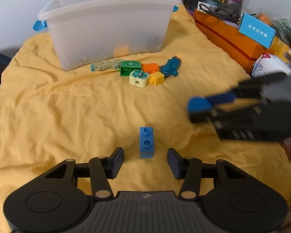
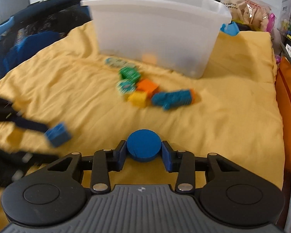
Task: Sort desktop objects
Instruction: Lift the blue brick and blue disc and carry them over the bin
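- Left gripper (image 1: 145, 163): jaws were wide apart, with a blue brick (image 1: 146, 142) lying on the yellow cloth (image 1: 58, 116) between the fingertips, touching neither.
- Right gripper (image 2: 143, 153): jaws were closed narrowly on a blue round block (image 2: 143, 145); in the left wrist view it sat blurred at the right of the frame.
- Clear plastic bin (image 1: 108, 25): stood at upper centre of the left wrist frame.
- Pile of toy blocks (image 1: 141, 71): lay on the cloth just in front of the bin, well apart from both grippers.
- Orange box (image 1: 229, 38): sat at the upper right.
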A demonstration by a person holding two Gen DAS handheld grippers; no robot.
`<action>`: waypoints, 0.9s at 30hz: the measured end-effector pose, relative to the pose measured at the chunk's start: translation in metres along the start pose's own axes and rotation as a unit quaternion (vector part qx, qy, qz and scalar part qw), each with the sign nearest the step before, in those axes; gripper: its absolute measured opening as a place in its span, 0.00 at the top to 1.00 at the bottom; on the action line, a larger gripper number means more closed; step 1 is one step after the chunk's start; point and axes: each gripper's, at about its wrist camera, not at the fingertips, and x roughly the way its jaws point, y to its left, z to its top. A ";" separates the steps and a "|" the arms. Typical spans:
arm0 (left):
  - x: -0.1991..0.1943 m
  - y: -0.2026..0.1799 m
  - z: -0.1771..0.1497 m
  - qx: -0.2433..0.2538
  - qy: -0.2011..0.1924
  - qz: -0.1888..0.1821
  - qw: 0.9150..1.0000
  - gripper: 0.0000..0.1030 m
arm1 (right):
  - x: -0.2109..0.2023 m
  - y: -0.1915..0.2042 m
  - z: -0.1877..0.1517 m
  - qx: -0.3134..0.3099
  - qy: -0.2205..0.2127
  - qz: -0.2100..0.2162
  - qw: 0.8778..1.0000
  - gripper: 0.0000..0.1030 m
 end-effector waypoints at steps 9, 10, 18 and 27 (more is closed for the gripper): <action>0.004 -0.004 0.009 0.004 -0.005 -0.006 1.000 0.62 | -0.012 0.002 -0.003 0.012 0.007 -0.012 1.000 0.53; 0.006 -0.004 0.009 0.005 -0.002 -0.007 1.000 0.81 | -0.010 0.001 -0.002 0.018 0.010 -0.012 1.000 0.53; -0.005 -0.005 0.009 0.004 -0.009 -0.022 1.000 0.83 | -0.011 0.005 -0.004 0.024 0.024 -0.005 0.999 0.60; -0.043 0.000 0.051 0.011 -0.076 -0.013 0.997 0.83 | -0.034 -0.001 0.027 0.016 -0.006 -0.021 1.000 0.60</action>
